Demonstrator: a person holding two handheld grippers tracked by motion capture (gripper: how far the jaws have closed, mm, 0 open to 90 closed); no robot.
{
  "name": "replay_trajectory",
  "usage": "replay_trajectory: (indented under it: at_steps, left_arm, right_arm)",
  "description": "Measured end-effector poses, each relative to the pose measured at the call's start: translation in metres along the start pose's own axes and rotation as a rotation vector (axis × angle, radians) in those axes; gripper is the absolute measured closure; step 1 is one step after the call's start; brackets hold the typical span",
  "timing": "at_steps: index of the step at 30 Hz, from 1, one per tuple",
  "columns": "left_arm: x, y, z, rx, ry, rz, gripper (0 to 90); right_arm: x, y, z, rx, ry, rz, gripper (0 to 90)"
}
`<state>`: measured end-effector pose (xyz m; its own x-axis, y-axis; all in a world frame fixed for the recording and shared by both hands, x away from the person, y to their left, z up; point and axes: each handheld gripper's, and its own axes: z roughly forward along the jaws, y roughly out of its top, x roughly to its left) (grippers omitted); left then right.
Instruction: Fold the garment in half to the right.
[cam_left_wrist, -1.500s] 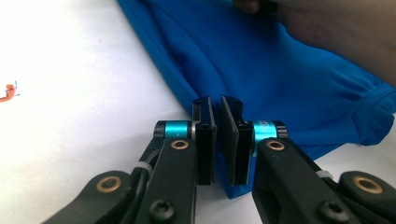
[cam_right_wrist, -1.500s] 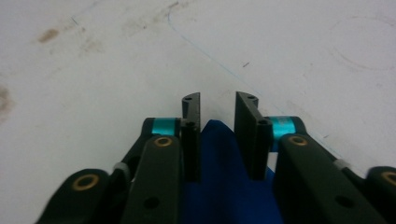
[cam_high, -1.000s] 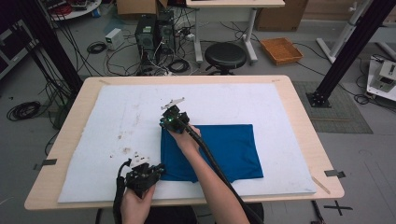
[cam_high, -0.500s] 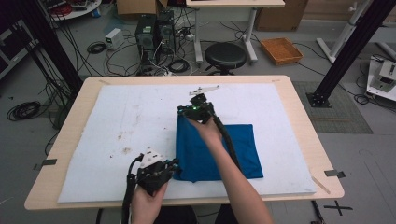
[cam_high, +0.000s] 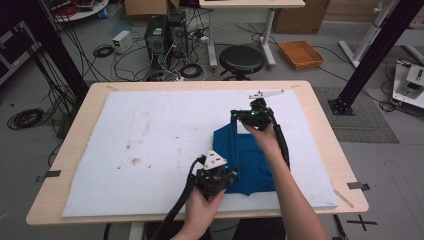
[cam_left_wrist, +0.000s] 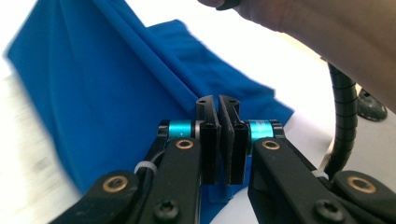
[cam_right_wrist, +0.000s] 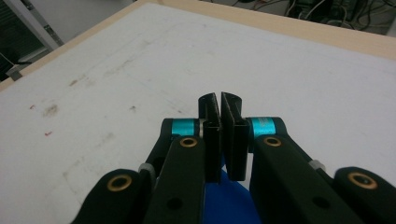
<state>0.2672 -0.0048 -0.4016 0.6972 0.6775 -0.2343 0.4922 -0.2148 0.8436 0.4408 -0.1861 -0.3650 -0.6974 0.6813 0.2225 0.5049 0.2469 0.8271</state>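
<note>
A blue cloth lies on the white mat, right of centre. Its left edge is lifted and folded over toward the right. My left gripper is shut on the cloth's near left corner, at the front of the mat. My right gripper is shut on the far left corner, farther back. In the left gripper view the closed jaws pinch blue cloth, which drapes away in folds. In the right gripper view the shut jaws show blue cloth beneath them, over the mat.
The mat covers most of the wooden table and has faint stains at its left. Behind the table stand a black stool, computer boxes with cables and an orange tray on the floor.
Both grippers have moved to the right and slightly up, carrying the cloth's left edge with them. The cloth has folded over and looks narrower.
</note>
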Motion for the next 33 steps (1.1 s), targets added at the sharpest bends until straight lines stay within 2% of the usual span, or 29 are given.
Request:
replay_trajectory:
  at_steps: [4, 8, 14, 20, 22, 23, 25, 27, 28, 30, 33]
  left_arm:
    - [-0.012, 0.004, 0.023, 0.014, -0.035, -0.001, 86.7]
    - [-0.025, 0.007, 0.046, 0.033, -0.066, 0.002, 86.8]
    - [-0.038, 0.009, 0.072, 0.052, -0.092, 0.000, 86.7]
    - [-0.047, 0.010, 0.091, 0.067, -0.102, -0.002, 86.7]
    - [-0.048, 0.010, 0.094, 0.069, -0.112, 0.002, 86.5]
    - [-0.049, 0.009, 0.096, 0.058, -0.135, -0.006, 82.9]
    - [-0.048, 0.009, 0.097, 0.050, -0.165, -0.011, 65.5]
    - [-0.047, 0.010, 0.095, 0.031, -0.180, 0.001, 60.5]
    - [-0.047, 0.010, 0.093, 0.017, -0.183, 0.001, 56.9]
    - [-0.045, 0.012, 0.087, 0.000, -0.190, 0.014, 55.2]
    - [-0.037, 0.018, 0.071, -0.040, -0.171, 0.041, 52.4]
  right_arm:
    - [-0.019, -0.010, -0.014, 0.019, -0.029, 0.013, 87.6]
    - [-0.032, -0.019, -0.026, 0.045, -0.065, -0.002, 87.6]
    - [-0.047, -0.029, -0.040, 0.070, -0.112, -0.021, 87.6]
    - [-0.061, -0.040, -0.048, 0.090, -0.156, -0.009, 87.4]
    - [-0.065, -0.044, -0.050, 0.095, -0.169, -0.004, 86.8]
    - [-0.067, -0.046, -0.050, 0.103, -0.176, -0.003, 84.4]
    - [-0.069, -0.048, -0.051, 0.118, -0.200, 0.005, 81.5]
    - [-0.070, -0.048, -0.054, 0.105, -0.210, 0.010, 74.8]
    - [-0.069, -0.047, -0.056, 0.097, -0.213, 0.014, 74.6]
    - [-0.068, -0.047, -0.060, 0.088, -0.224, 0.011, 71.9]
    - [-0.062, -0.049, -0.069, 0.061, -0.247, 0.021, 66.8]
